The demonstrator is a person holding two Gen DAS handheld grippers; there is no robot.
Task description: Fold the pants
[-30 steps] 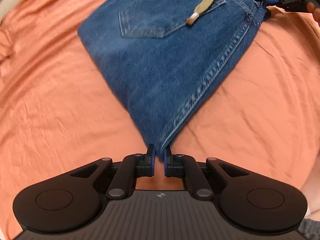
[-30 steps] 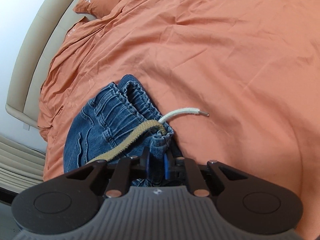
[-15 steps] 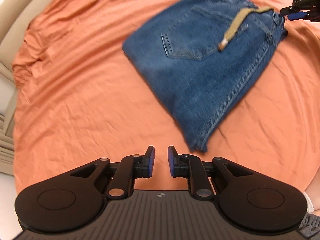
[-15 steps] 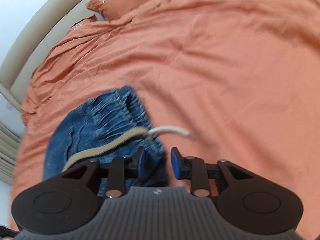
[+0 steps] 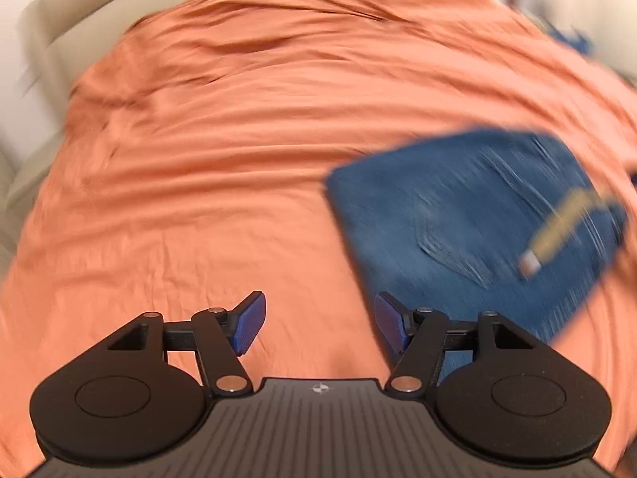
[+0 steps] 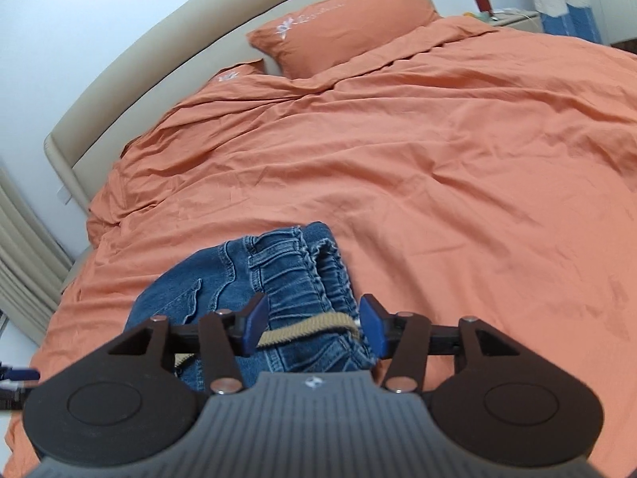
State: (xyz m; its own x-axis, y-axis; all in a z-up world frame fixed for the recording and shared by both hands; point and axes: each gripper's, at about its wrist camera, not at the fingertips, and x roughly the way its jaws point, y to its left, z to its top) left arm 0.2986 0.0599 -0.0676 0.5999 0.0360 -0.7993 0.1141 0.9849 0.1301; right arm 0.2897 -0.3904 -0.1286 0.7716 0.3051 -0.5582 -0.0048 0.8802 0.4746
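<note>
The folded blue jeans (image 5: pixel 469 223) lie on the orange bedsheet (image 5: pixel 223 167), at the right of the blurred left wrist view, with a tan drawstring (image 5: pixel 557 227) on top. My left gripper (image 5: pixel 316 326) is open and empty, over bare sheet to the left of the jeans. In the right wrist view the jeans (image 6: pixel 286 283) lie just ahead with the elastic waistband towards me. My right gripper (image 6: pixel 314 328) is open and raised above the waistband, with the tan drawstring (image 6: pixel 306 328) showing between its fingers.
Two orange pillows (image 6: pixel 342 24) lean on a beige headboard (image 6: pixel 131 79) at the far end. A nightstand (image 6: pixel 513 18) with small items stands at the far right. Wrinkled orange sheet (image 6: pixel 458 183) spreads beyond the jeans.
Both grippers let go of the jeans, opened wide and drew back. The left one swung to the left, so the jeans now sit at its right.
</note>
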